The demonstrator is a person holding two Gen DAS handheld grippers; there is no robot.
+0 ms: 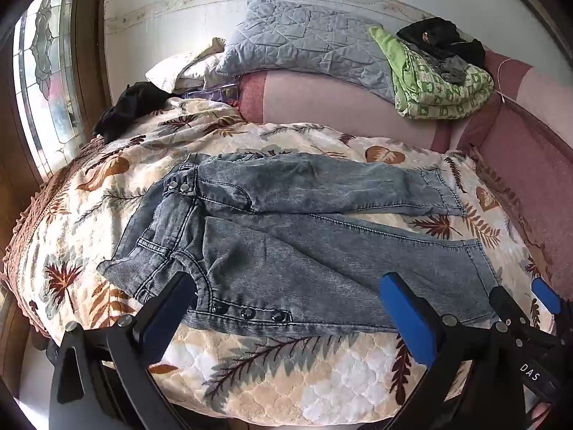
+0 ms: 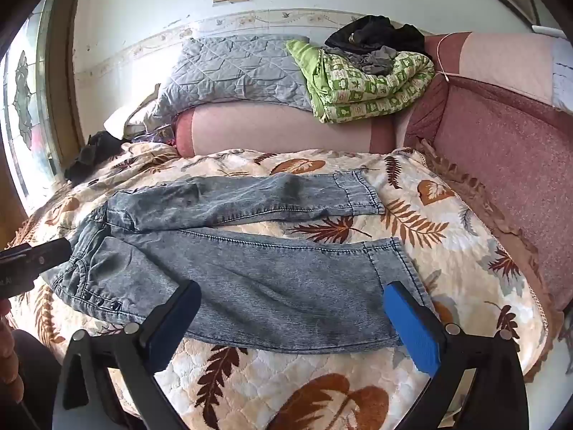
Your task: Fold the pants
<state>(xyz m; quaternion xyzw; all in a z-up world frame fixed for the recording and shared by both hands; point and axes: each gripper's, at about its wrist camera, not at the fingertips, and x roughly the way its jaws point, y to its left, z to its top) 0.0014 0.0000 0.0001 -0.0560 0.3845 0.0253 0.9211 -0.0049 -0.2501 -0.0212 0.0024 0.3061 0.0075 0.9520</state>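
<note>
Grey-blue denim pants [image 1: 286, 236] lie spread flat on a leaf-print quilt [image 1: 286, 369], waist at the left, both legs running to the right with a gap between them. My left gripper [image 1: 290, 286] is open and empty, hovering over the near edge of the pants by the waist buttons. My right gripper [image 2: 293, 297] is open and empty over the near leg [image 2: 272, 286], close to its hem. The right gripper also shows at the right edge of the left wrist view [image 1: 519, 301]. The left gripper shows at the left edge of the right wrist view [image 2: 35, 258].
A grey quilted pillow [image 2: 232, 71] and a folded green blanket [image 2: 365, 86] with dark clothes [image 2: 376, 34] lie on a pink bolster [image 2: 279, 129] at the back. A black garment [image 1: 132, 107] lies far left. A pink padded side [image 2: 508, 150] runs along the right. A window [image 1: 46, 82] stands left.
</note>
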